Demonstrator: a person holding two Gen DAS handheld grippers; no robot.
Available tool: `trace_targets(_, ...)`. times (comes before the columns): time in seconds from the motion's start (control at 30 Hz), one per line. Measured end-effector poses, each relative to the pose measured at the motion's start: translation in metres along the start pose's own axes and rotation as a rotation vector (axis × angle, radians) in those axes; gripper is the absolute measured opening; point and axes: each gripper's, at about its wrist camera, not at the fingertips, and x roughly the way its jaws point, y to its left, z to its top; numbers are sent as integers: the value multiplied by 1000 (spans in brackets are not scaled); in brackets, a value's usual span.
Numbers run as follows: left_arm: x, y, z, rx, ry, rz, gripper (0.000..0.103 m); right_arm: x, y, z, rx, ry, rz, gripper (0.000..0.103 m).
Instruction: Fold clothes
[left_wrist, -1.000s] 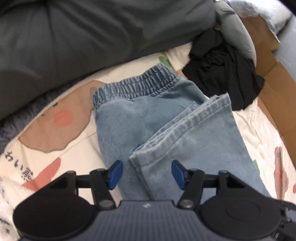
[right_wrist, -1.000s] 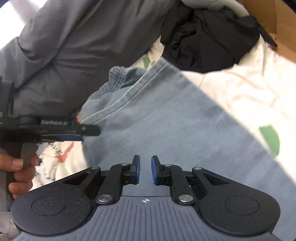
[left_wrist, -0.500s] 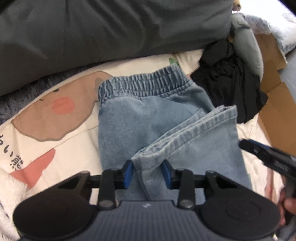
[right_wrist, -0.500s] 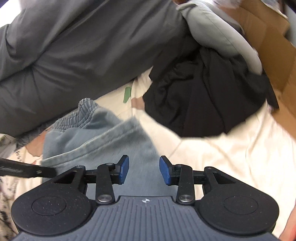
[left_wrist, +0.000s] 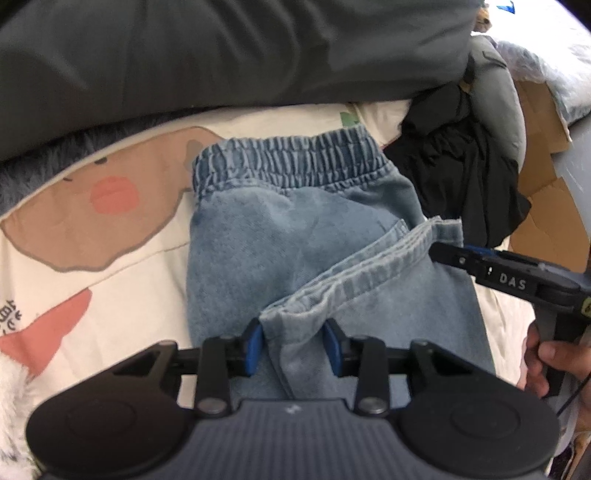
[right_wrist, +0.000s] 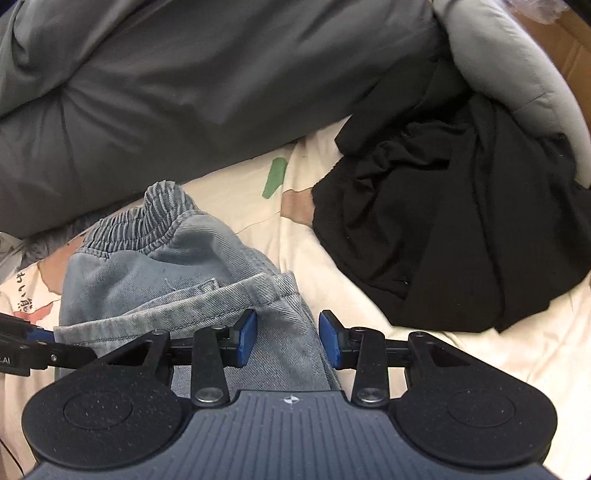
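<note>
**Denim hem: set both grips before lifting**

Left wrist view: jeans (left_wrist: 295, 236) lie mid-frame; left gripper (left_wrist: 293, 345) pads bracket the hem corner, seemingly pinching it.

Right wrist view: right gripper (right_wrist: 287, 339) half open, straddling the hem's other corner. Close fully, then lift evenly.

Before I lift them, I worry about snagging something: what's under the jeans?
The jeans lie on a cream cartoon-print blanket, which shows all around them. Whatever lies directly beneath the denim is covered, so I cannot tell.
</note>
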Motion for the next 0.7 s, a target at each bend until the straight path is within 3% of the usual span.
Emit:
trace_targets(0.07,-4,-1,-1,-3,-9,2,33,-3,-2,-1,-9,-13,26,37)
trace_targets(0.13,-8,-2,-3,0,-20,3,29,-9,-2,-2,-16,-27,34,19)
trace_targets(0.23,-17,-7,-4,21,-30,-10,19,-22,2,-4,-8,-53,36,7)
trace_targets(0.7,-75,-19,10,77,-128,-16,17,-71,25,24,-46,-144,52,6)
